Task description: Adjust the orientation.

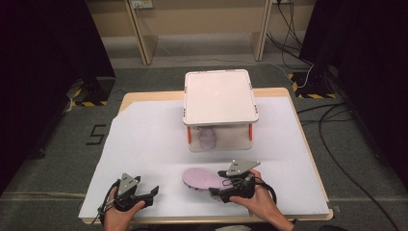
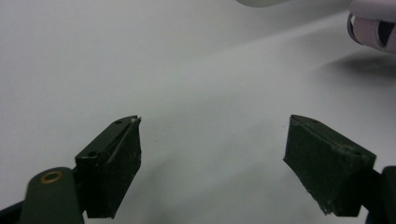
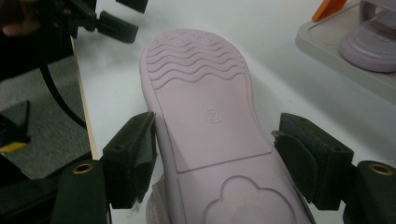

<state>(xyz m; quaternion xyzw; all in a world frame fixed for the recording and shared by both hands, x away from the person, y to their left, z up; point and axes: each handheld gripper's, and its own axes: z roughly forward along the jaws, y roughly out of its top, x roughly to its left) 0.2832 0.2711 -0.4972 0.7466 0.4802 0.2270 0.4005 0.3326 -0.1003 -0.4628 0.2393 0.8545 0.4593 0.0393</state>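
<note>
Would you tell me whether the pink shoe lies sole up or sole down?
Sole up: the shoe shows its wavy tread between the right tool's jaws.

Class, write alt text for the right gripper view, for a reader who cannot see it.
A lilac shoe lies sole-up between the two black jaws of the right claw, wavy tread at the toe; the left jaw touches its edge, the right jaw stands apart. Behind, a second lilac shoe sits on a grey rack shelf.
</note>
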